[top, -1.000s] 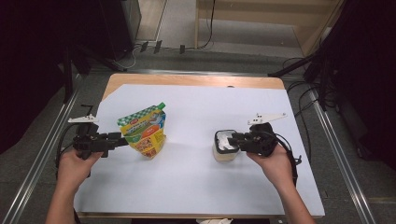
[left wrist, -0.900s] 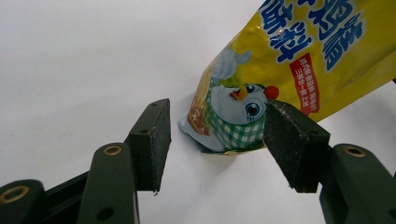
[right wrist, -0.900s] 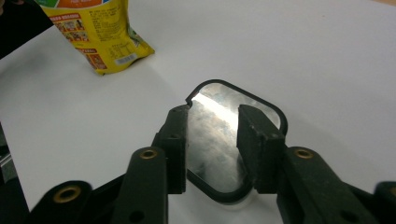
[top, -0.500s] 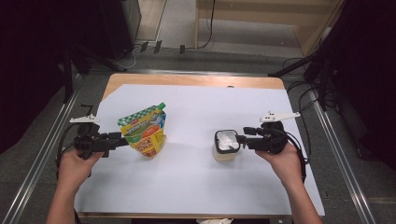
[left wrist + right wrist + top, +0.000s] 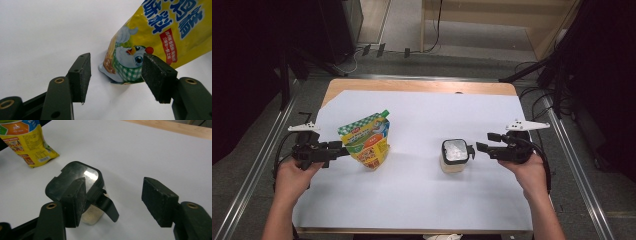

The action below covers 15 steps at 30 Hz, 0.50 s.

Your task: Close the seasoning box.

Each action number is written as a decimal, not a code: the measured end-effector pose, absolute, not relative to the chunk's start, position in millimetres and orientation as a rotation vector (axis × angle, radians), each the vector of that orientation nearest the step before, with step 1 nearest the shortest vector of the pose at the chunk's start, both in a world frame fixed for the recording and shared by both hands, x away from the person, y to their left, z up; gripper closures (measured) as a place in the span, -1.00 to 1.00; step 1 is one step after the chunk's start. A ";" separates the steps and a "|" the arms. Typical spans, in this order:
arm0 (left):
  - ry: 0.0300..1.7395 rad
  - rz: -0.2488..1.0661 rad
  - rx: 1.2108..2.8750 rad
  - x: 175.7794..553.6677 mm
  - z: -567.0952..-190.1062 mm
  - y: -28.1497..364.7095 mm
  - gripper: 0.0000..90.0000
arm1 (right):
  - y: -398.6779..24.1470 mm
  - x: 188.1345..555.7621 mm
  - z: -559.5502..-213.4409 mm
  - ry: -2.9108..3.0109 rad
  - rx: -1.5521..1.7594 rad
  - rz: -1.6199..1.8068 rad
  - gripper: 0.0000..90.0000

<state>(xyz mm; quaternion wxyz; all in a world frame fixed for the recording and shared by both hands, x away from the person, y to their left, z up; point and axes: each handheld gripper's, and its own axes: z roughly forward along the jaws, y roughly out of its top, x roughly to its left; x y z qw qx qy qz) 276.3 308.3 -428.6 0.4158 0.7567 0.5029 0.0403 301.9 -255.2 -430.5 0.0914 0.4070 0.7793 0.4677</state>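
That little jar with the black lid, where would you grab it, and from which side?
Probably the jar body below the black lid, approached level from the right gripper side. The jar stands upright, its lid tab juts out toward that gripper, and the open jaws look wide enough to span it.

Lab or recording studio setup, not a home. Wooden bench [image 5: 422,86] covered with a plain white sheet [image 5: 422,190], framed by metal rails [image 5: 257,165] on both sides. Dark surroundings, black equipment stands [image 5: 557,75] at the right, loose cables [image 5: 362,52] trailing over a grey floor [image 5: 404,30] behind. Light wood furniture or a partition [image 5: 492,15] at the back. Bare staged surface, no household clutter, camera fixed overhead.
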 end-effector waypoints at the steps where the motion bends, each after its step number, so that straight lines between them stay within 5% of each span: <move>1: 1.262 0.100 1.900 276.7 -428.7 308.5 -0.08 | -257.0 302.0 -431.3 2.307 1.217 1.394 -0.19; 15: 1.262 0.094 1.890 280.5 -429.9 313.2 -0.11 | -286.3 305.1 -458.7 2.258 1.336 1.346 -0.26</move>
